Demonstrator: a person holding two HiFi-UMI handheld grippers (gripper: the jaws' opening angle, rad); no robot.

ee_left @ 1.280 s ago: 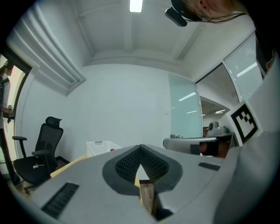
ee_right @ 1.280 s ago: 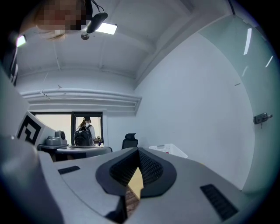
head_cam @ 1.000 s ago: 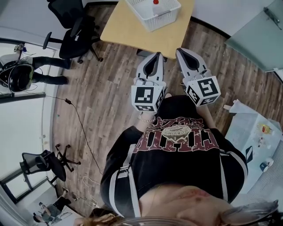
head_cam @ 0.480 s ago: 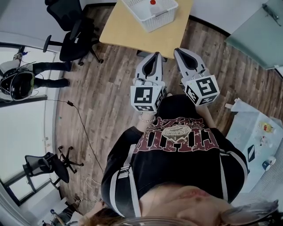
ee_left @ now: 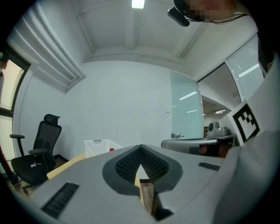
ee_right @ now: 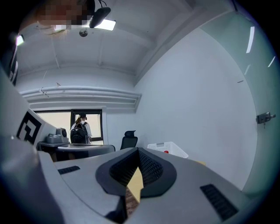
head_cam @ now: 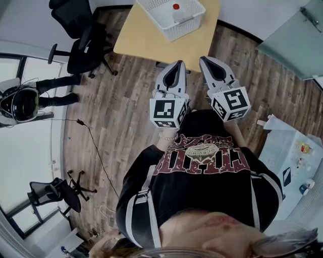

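1. The grey hand-held left gripper (head_cam: 176,63) has its jaws pressed together on nothing, and so does the matching right gripper (head_cam: 206,58).
2. Both are level, side by side.
3. A white plastic mesh basket (head_cam: 184,27) sits ahead on the light wooden table (head_cam: 146,40), well apart from them.

You see the white basket (head_cam: 182,28) cut off by the head view's top edge; its red-capped item (head_cam: 175,7) is too small to identify.
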